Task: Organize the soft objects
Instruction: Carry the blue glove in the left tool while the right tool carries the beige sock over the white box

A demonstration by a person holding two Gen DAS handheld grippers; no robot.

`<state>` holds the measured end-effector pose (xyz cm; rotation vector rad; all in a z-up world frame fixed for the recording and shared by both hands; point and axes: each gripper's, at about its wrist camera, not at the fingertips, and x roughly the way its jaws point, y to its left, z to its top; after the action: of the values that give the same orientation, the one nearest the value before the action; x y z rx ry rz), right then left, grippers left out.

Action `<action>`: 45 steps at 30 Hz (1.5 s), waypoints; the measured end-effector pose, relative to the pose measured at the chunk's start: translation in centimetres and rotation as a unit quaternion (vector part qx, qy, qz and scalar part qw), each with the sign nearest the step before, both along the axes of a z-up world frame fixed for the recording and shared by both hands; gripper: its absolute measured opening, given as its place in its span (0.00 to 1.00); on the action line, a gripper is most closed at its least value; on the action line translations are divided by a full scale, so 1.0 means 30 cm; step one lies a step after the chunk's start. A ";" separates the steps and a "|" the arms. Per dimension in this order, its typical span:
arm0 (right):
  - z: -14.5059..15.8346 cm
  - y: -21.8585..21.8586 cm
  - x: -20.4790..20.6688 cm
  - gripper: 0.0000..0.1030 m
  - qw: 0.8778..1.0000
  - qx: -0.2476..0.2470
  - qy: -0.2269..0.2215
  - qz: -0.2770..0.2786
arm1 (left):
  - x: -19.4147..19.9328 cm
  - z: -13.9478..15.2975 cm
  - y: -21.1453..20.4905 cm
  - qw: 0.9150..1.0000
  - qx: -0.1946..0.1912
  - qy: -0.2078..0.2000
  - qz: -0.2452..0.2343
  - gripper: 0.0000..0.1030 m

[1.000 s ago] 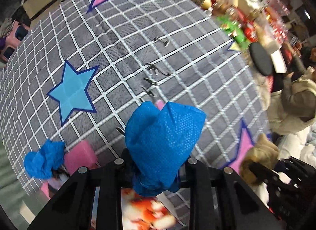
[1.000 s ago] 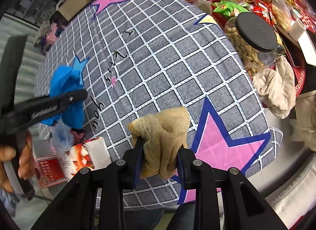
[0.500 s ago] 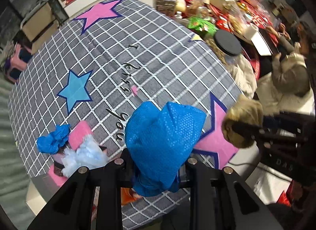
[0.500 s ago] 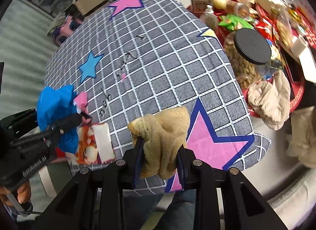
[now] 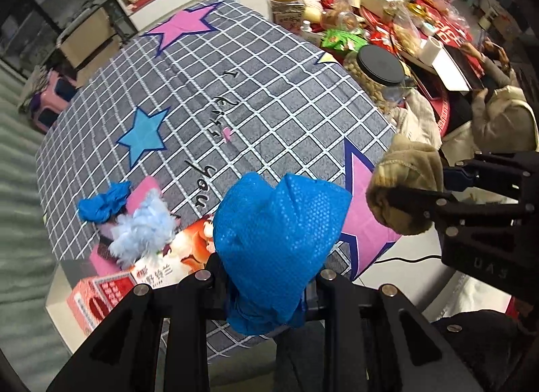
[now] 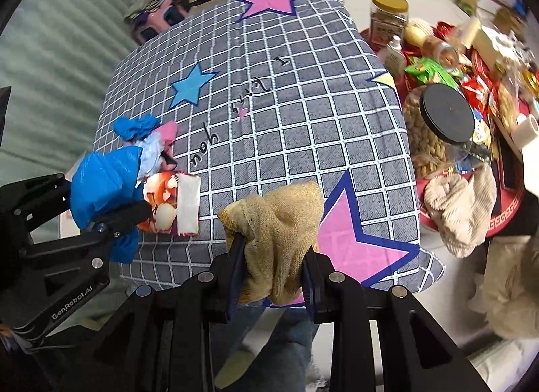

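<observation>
Left tongs (image 5: 269, 285) clamped on a crumpled blue non-woven fabric bundle (image 5: 279, 243); right tongs (image 6: 273, 272) clamped on a bunched tan knitted cloth (image 6: 276, 227). Both held above the near edge of the grey checked star-print cloth surface (image 6: 303, 105). Probably light, limp, easily squashed; best pinched at a thick fold. Nearby: a small blue fabric wad (image 5: 102, 201), a pale blue fluffy tuft (image 5: 145, 227), a printed carton (image 5: 158, 269). Beyond, a black-lidded clear jar of nuts (image 6: 438, 125).

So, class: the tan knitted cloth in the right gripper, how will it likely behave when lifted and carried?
The tan knitted cloth bunches and droops between the right gripper pads, so it is probably floppy. It looks light. Its rough knit likely resists slipping.
</observation>
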<state>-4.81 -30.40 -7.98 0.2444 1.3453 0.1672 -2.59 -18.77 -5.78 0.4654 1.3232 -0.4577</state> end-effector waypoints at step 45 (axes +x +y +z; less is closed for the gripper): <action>0.229 0.160 -0.043 0.30 0.981 -0.009 -0.107 0.161 | -0.130 0.245 0.191 0.980 -0.007 -0.121 0.155 0.29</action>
<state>-6.09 -25.60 -1.11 -0.0100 1.1638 0.4417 -6.50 -13.05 1.58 0.2856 1.1297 -0.1456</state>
